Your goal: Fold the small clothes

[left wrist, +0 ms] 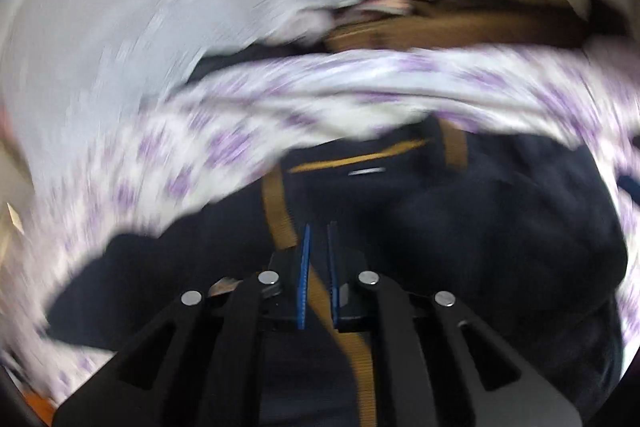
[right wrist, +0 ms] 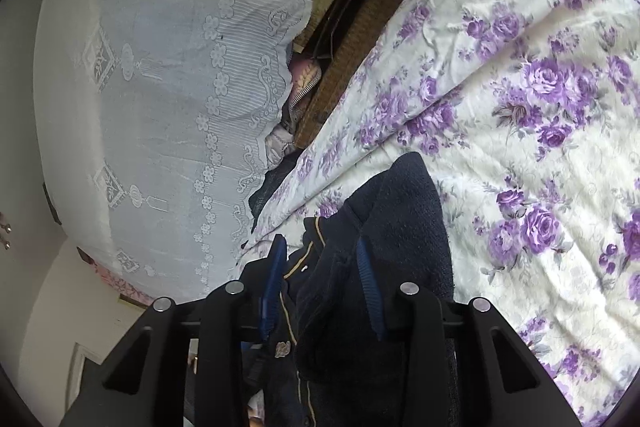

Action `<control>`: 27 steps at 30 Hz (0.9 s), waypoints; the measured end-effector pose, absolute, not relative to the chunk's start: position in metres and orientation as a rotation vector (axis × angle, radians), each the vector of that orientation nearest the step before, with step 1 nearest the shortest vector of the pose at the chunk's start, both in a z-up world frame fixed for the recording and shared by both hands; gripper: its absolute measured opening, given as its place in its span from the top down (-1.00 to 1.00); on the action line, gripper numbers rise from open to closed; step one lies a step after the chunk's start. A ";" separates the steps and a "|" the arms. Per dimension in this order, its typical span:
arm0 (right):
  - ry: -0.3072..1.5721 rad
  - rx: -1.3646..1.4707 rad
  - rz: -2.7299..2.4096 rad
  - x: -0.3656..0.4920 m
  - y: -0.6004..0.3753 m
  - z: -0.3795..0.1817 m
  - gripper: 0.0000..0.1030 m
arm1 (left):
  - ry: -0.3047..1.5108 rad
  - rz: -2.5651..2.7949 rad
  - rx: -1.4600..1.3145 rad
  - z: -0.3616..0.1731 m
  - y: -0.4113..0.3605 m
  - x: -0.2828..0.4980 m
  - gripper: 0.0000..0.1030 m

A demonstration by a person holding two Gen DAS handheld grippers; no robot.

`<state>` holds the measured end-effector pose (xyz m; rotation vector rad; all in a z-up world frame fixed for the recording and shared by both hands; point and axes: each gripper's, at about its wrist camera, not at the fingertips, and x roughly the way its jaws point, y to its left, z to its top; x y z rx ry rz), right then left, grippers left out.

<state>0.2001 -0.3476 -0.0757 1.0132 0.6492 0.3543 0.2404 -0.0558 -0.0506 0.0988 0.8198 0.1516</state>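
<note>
Navy garment (right wrist: pixel 384 227): small dark-blue fleece piece with tan trim and a tan strap (left wrist: pixel 280 211); a small pale emblem shows on its front in the right wrist view. It lies bunched on the floral bedspread (right wrist: pixel 520 107), near the edge of the bed, and fills the lower half of the left wrist view (left wrist: pixel 460 227).

Right gripper (right wrist: pixel 322 259): black frame, blue ribbed pads. Jaws stand at a middling width with a thick fold of the navy fleece bunched between them; the right pad (right wrist: pixel 368 279) lies against the cloth, the left pad (right wrist: pixel 274 275) sits beside the trimmed edge. Whether both pads press firmly cannot be told.

Left gripper (left wrist: pixel 318 239): same build, pointing down over the garment. Jaws drawn close together, a narrow gap between the blue pads; the tan strap passes behind that gap. The view is heavily blurred, and whether cloth is pinched there cannot be told.

Bedspread: cream, printed with purple roses, creased; appears as a smeared purple-and-white band in the left wrist view (left wrist: pixel 360 95).

White lace cloth (right wrist: pixel 160 87): flower and scroll border, hanging beside the bed.

Woven brown surface (right wrist: pixel 340 75): runs between lace cloth and bedspread, with a pinkish knitted item (right wrist: pixel 304 75) tucked at its edge.
</note>
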 end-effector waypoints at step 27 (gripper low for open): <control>0.654 1.063 0.309 0.203 -0.365 -0.084 0.27 | 0.837 -0.024 0.277 -0.059 -0.128 0.237 0.62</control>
